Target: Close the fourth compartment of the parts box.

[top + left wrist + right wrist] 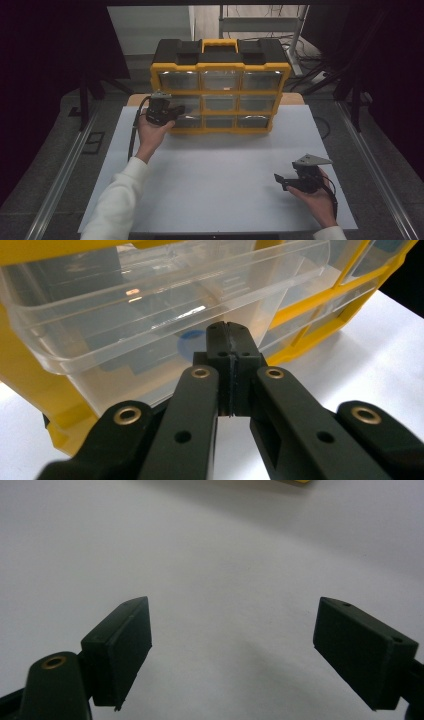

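Currently left gripper has jaws pressed together right against a clear drawer at the lower left of the yellow organizer standing at the desk's far edge, right gripper jaws wide apart over bare desk, well apart from it.

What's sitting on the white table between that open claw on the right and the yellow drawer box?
Nothing: in the high view the white tabletop is bare between the right gripper and the yellow organizer. The right gripper view agrees.
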`<control>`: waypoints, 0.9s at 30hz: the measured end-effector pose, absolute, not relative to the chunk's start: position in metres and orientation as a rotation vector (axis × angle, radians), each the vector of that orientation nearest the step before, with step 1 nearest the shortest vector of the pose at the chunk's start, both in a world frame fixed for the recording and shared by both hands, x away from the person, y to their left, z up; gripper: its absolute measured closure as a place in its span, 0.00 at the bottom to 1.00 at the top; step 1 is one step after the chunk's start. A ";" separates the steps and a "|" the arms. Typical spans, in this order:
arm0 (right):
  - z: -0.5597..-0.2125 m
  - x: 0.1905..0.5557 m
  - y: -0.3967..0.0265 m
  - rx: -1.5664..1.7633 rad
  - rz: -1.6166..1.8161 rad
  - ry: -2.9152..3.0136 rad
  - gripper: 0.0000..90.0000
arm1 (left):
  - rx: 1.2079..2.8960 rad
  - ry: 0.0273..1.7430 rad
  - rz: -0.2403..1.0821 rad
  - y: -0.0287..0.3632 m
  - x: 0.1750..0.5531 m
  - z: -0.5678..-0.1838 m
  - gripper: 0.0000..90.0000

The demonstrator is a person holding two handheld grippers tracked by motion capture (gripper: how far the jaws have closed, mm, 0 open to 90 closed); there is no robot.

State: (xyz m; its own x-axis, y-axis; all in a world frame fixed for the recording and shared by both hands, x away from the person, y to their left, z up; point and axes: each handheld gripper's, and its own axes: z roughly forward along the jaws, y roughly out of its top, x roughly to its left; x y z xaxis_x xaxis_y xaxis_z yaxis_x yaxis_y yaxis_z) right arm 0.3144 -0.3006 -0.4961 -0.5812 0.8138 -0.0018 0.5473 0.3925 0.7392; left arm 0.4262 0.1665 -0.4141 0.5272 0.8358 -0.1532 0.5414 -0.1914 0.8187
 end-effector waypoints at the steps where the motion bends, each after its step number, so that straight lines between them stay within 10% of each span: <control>1: -0.496 0.314 -0.301 1.178 1.010 2.293 0.18 | 1.871 1.134 0.418 0.166 0.427 -0.414 1.00; 27: -0.497 0.315 -0.301 1.172 1.000 2.302 0.18 | 1.860 1.148 0.423 0.165 0.435 -0.420 1.00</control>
